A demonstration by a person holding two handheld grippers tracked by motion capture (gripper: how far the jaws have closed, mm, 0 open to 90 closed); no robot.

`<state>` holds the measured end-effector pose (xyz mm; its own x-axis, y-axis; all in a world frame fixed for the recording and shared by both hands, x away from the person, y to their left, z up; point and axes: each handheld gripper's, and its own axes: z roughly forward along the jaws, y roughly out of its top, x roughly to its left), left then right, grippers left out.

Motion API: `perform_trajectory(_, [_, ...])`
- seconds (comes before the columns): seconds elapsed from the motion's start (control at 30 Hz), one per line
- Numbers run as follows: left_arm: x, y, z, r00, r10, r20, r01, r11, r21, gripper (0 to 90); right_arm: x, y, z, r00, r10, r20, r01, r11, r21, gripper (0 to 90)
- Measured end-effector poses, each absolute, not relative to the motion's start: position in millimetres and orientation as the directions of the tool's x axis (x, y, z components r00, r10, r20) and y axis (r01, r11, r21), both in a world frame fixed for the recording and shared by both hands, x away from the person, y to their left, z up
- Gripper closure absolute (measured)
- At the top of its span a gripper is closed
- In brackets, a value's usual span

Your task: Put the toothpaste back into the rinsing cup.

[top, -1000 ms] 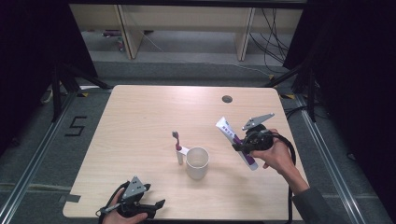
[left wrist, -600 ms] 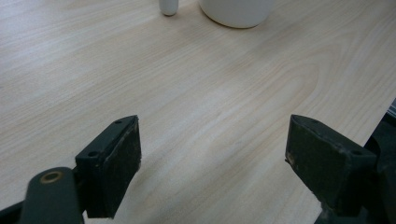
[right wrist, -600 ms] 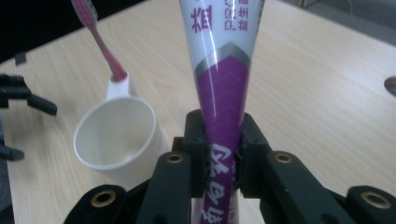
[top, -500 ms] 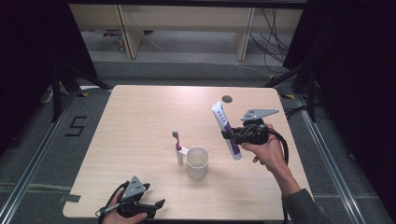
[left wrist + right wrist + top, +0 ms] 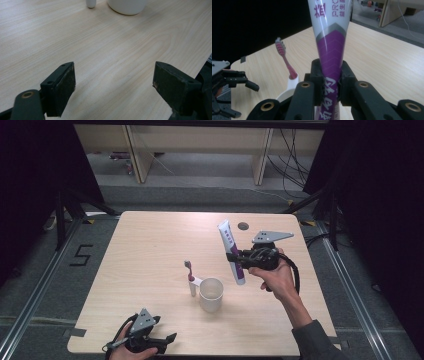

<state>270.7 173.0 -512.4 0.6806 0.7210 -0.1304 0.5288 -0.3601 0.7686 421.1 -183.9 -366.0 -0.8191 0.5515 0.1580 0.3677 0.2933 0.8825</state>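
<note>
right claw (image 5: 235,259): pinching the toothpaste tube (image 5: 231,251) mid-body, jaws pressed on both sides; in the right gripper view the purple part sits squeezed betw. the pads (image 5: 317,75).
tube now: off the bench (image 5: 150,250), centre-right of the high view, nearly upright, flat crimped end up, cap end down and just right of the cup (image 5: 211,294).
what changed: a sec ago the tube lay slanted lower and further right in the high view, cap end near my wrist. Since then I've lifted it, brought it left twd the cup, and tipped it steeper. Grip didn't shift.
left claw (image 5: 167,339): spread wide, nothing betw. the jaws; low at the bottom-left of the high view by the bench's near edge. Same spot as before.
toothbrush (image 5: 190,276): standing in its small white holder just left of the cup, bristles up, untouched.
cup: white, looks empty from above, centre of the high view; also at the top edge of the left gripper view (image 5: 127,6).
meaning: pick-up looks done, carry underway. My guess is the tube goes into the cup, cap end first. Needs more leftward travel, then a drop.
risk: cap end could clip the rim and tip the cup.
</note>
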Motion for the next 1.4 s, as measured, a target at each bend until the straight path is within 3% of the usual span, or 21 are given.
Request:
perform_trajectory(0.63, [270.3, 172.0, -512.5, 0.674, 0.725, -0.144, 0.53, -0.338, 0.778, 18.0, 413.9, -146.5, -374.1, -0.841, 0.491, 0.226, 0.372, 0.223, 0.901, 77.8])
perform_trajectory(1.4, [270.5, 171.5, -512.3, 0.679, 0.72, -0.141, 0.527, -0.345, 0.777, 18.1, 412.2, -125.4, -417.4, -0.862, 0.471, 0.19, 0.363, 0.311, 0.878, 77.5])
